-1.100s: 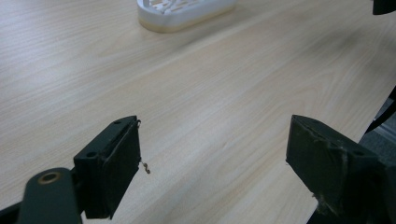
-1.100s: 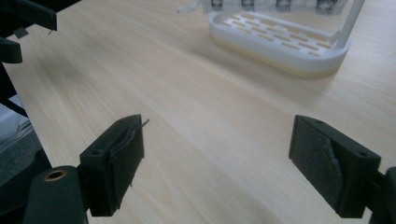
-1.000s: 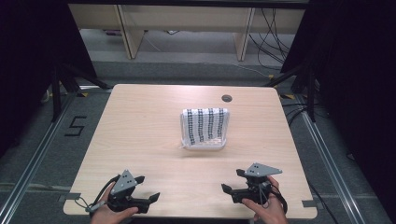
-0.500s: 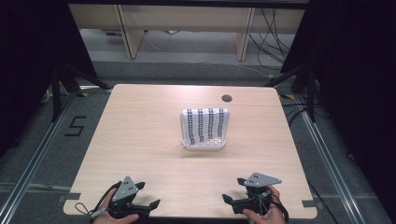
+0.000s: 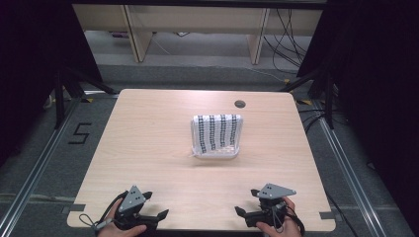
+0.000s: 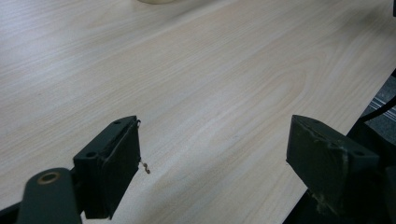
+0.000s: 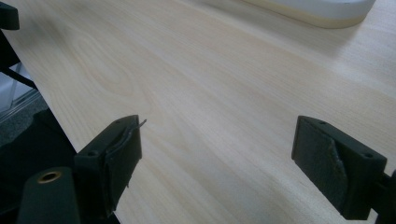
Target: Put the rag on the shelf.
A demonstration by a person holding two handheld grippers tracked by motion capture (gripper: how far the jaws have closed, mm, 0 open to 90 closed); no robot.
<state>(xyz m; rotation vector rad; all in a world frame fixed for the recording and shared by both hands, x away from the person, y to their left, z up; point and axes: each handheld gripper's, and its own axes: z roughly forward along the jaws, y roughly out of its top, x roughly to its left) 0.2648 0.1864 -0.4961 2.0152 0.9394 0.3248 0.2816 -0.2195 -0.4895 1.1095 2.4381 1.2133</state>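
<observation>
Folded cloth (image 5: 216, 136) mid-table (image 5: 148, 148), well ahead of left gripper (image 5: 157, 216) and right gripper (image 5: 240, 211); both spread wide, empty, near front edge, right one slightly nearer.

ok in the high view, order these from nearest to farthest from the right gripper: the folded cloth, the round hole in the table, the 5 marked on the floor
From the right gripper:
1. Folded cloth, mid-table, ahead and slightly left.
2. Round hole, near the table's far edge.
3. Floor marking 5, off the table's left side.
</observation>
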